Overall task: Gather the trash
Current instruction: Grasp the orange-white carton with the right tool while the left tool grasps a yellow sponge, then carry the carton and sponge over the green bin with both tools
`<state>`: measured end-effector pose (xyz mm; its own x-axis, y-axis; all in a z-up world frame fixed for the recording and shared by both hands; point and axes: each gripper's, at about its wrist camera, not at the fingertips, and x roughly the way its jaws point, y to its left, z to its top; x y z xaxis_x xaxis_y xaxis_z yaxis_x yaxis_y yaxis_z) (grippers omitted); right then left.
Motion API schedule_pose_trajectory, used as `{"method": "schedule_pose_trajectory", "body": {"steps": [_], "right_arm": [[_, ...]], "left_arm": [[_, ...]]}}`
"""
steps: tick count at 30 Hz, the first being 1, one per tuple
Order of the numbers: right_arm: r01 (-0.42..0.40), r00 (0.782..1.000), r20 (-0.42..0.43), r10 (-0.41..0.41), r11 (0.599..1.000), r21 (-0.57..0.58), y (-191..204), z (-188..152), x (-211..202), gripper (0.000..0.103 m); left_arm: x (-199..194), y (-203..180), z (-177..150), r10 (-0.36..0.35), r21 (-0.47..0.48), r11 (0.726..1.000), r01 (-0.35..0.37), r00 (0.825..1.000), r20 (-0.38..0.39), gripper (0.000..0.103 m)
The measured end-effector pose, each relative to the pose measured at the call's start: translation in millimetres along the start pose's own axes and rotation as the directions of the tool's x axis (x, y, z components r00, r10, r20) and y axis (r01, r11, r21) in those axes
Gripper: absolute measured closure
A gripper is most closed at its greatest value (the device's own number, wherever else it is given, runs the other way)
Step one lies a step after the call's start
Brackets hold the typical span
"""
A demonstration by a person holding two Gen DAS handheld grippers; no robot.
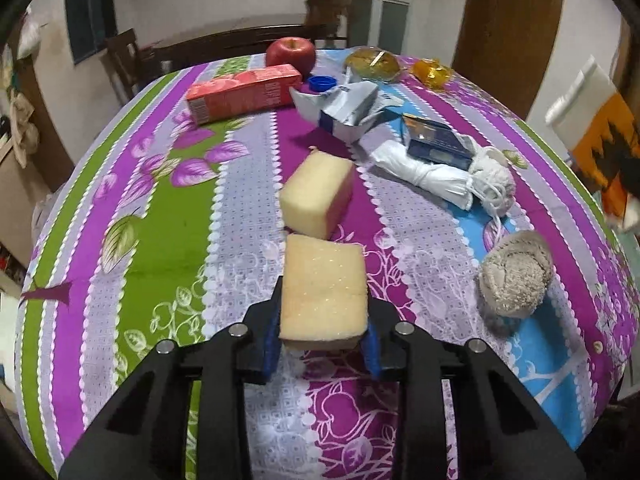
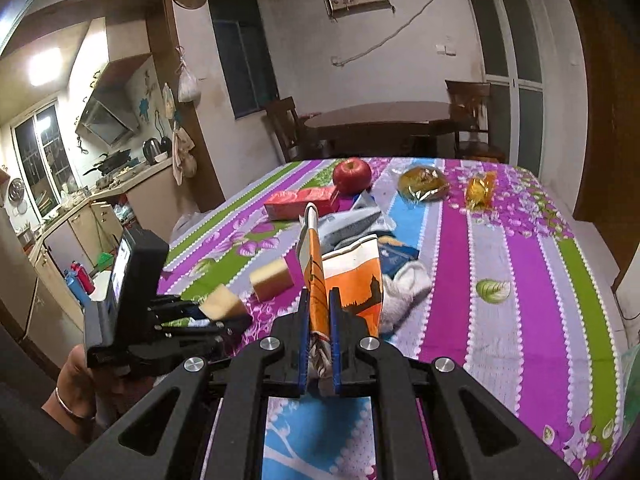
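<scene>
Left wrist view: left claw [image 1: 323, 332] clamped on a yellow sponge [image 1: 323, 288]; the sponge's near underside is hidden behind the blue pads [image 1: 270, 344]. A second sponge [image 1: 316, 196] lies just beyond it, on the striped counter [image 1: 168, 208]. Farther back, left to right: red carton [image 1: 244, 94], apple [image 1: 291, 54], blue cap [image 1: 322, 83] half hidden by a crumpled white wrapper [image 1: 344, 108], dark blue pack [image 1: 436, 142] resting on a white bundle with cord [image 1: 444, 178], beige crumpled ball [image 1: 514, 274] near the right side. At the right edge, a blurred orange-and-white carton [image 1: 596, 136], partly cut off.

Right wrist view: a hand [image 2: 78, 376] holds the left claw at left, sponge pinched in it. Right claw [image 2: 320, 344] closed on the orange-and-white carton [image 2: 340, 280], lifted off the counter; its lower end is hidden between the pads. Print unreadable.
</scene>
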<state>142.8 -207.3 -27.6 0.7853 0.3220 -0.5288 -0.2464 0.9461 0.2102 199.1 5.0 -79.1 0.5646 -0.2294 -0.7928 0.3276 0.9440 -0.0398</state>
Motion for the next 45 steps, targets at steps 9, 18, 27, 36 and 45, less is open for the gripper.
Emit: {"method": "schedule_pose_trajectory", "body": {"steps": [9, 18, 27, 36, 45], "right_arm": [[-0.019, 0.999, -0.036, 0.019, 1.0, -0.01, 11.2, -16.6, 12.7, 0.094], [0.027, 1.0, 0.004, -0.027, 1.0, 0.011, -1.9, -15.3, -8.6, 0.093], [0.133, 0.989, 0.064, -0.137, 0.989, 0.059, -40.0, -9.2, -44.8, 0.093], [0.26, 0.954, 0.123, -0.272, 0.96, 0.107, -80.8, -4.9, -92.6, 0.093], [0.376, 0.909, 0.128, -0.397, 0.912, 0.162, -120.3, -12.9, -134.3, 0.093]], "left_arm": [[-36.4, -6.2, 9.0, 0.188, -0.038, 0.982, -0.185, 0.977, 0.1, 0.073], [-48.2, -25.8, 27.2, 0.228, 0.003, 0.973, -0.231, 0.963, 0.144, 0.074], [-52.4, -70.8, 52.9, 0.184, 0.09, 0.974, -0.206, 0.961, 0.207, 0.074], [-53.3, -124.0, 70.6, 0.112, 0.193, 0.968, -0.161, 0.964, 0.241, 0.074], [-48.7, -189.9, 87.9, 0.024, 0.31, 0.944, -0.109, 0.964, 0.265, 0.074]]}}
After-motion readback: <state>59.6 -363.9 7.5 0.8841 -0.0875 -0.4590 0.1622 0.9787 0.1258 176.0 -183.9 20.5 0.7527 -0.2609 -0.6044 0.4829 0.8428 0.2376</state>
